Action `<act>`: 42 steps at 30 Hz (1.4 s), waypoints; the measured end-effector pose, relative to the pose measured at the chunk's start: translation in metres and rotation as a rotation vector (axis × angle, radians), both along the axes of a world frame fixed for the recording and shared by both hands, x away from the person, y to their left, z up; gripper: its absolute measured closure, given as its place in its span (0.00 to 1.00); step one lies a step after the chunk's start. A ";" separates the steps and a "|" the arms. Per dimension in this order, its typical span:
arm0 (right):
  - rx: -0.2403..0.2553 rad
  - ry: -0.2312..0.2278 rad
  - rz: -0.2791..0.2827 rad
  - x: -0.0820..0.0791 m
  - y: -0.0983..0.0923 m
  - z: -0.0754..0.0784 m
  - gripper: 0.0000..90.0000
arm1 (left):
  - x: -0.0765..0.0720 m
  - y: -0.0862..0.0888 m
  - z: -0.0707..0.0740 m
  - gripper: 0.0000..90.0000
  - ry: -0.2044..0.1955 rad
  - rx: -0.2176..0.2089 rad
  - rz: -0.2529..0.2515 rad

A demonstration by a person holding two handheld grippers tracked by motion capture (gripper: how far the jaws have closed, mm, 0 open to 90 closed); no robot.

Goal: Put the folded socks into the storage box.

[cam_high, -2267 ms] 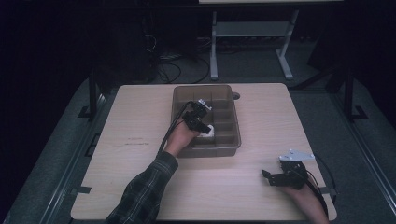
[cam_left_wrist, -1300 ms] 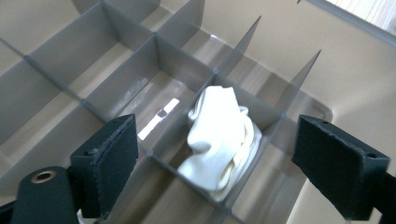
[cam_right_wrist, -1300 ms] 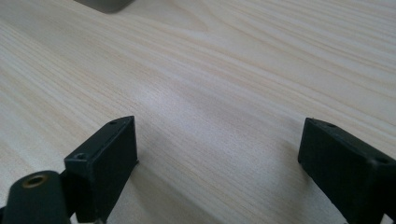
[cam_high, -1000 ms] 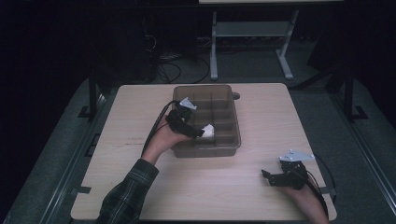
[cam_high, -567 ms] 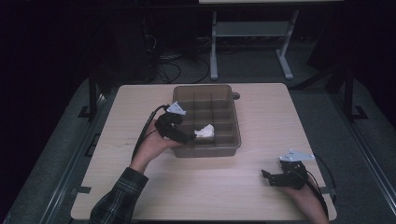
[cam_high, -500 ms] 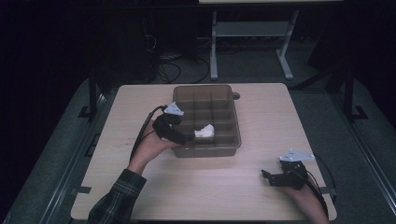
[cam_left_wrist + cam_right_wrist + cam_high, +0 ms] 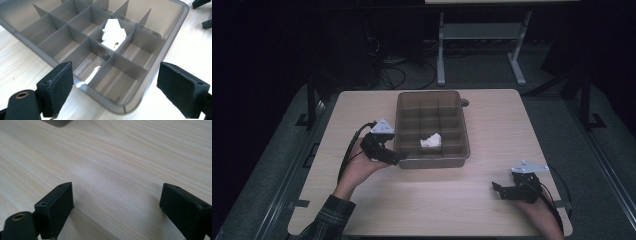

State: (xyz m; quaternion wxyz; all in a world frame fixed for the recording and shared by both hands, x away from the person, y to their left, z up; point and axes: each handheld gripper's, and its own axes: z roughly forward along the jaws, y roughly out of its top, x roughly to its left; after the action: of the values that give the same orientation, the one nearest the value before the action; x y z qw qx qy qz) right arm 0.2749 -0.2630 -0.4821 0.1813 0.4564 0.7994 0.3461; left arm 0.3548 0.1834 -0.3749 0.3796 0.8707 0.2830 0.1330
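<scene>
The white piece (image 7: 113, 35) lies ahead of the left hand-held gripper (image 7: 115, 82) (jaws apart, empty), inside the tray (image 7: 160, 60); the right hand-held gripper (image 7: 507, 189), also apart, sits farther off.

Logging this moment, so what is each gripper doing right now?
Left gripper: open, holding nothing, just outside the tray with the white piece in it.
Right gripper: open, holding nothing, over bare table.

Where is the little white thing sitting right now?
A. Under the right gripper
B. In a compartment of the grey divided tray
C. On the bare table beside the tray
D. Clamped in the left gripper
B: the white object lies inside one cell of the grey tray, while the left gripper is open and empty.
</scene>
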 end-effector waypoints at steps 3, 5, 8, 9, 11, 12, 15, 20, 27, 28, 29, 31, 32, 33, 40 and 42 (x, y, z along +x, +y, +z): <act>0.002 0.000 0.001 0.000 0.000 0.000 0.13 | -0.007 0.007 -0.002 0.15 -0.015 -0.004 0.006; 0.000 -0.001 0.000 0.000 0.000 0.000 0.13 | -0.011 0.012 -0.003 0.15 -0.024 -0.002 0.010; 0.000 0.000 -0.001 0.000 0.000 0.000 0.13 | -0.018 0.019 -0.007 0.15 -0.036 -0.008 0.016; 0.000 0.000 -0.001 0.000 0.000 0.000 0.13 | -0.019 0.021 -0.007 0.15 -0.041 -0.006 0.015; 0.000 0.000 -0.001 0.000 0.000 0.000 0.13 | -0.024 0.026 -0.010 0.15 -0.047 -0.009 0.019; 0.000 -0.001 -0.001 0.000 0.000 0.000 0.13 | -0.025 0.028 -0.011 0.15 -0.054 -0.008 0.016; 0.000 0.000 -0.001 0.000 0.000 0.000 0.13 | -0.031 0.035 -0.015 0.15 -0.051 -0.012 0.018; 0.000 -0.001 -0.001 0.000 0.000 0.000 0.13 | -0.039 0.048 -0.022 0.15 -0.050 -0.023 0.035; 0.000 0.000 -0.001 0.000 0.000 0.000 0.13 | -0.050 0.064 -0.031 0.15 -0.059 -0.027 0.056; 0.000 0.000 -0.001 0.000 0.000 0.000 0.13 | -0.051 0.065 -0.032 0.15 -0.057 -0.025 0.058; 0.000 0.000 -0.001 0.000 0.000 0.000 0.13 | -0.053 0.067 -0.034 0.15 -0.061 -0.024 0.062; 0.000 0.000 -0.001 0.000 0.000 0.000 0.13 | -0.055 0.072 -0.037 0.15 -0.059 -0.027 0.072; 0.000 0.000 -0.001 0.000 0.000 0.000 0.13 | -0.057 0.074 -0.039 0.15 -0.058 -0.026 0.078; 0.000 0.000 -0.001 0.000 0.000 0.000 0.13 | -0.058 0.076 -0.042 0.15 -0.063 -0.020 0.080; 0.000 0.000 -0.001 0.000 0.000 0.000 0.13 | -0.065 0.089 -0.053 0.15 -0.061 -0.015 0.102; 0.000 0.000 -0.001 0.000 0.000 0.000 0.13 | -0.067 0.092 -0.057 0.15 -0.058 -0.015 0.110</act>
State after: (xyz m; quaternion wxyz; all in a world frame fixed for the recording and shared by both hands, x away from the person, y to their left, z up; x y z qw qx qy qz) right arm 0.2749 -0.2629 -0.4822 0.1815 0.4568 0.7991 0.3462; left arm 0.2875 0.2756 -0.4318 0.3864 0.8467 0.3202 0.1765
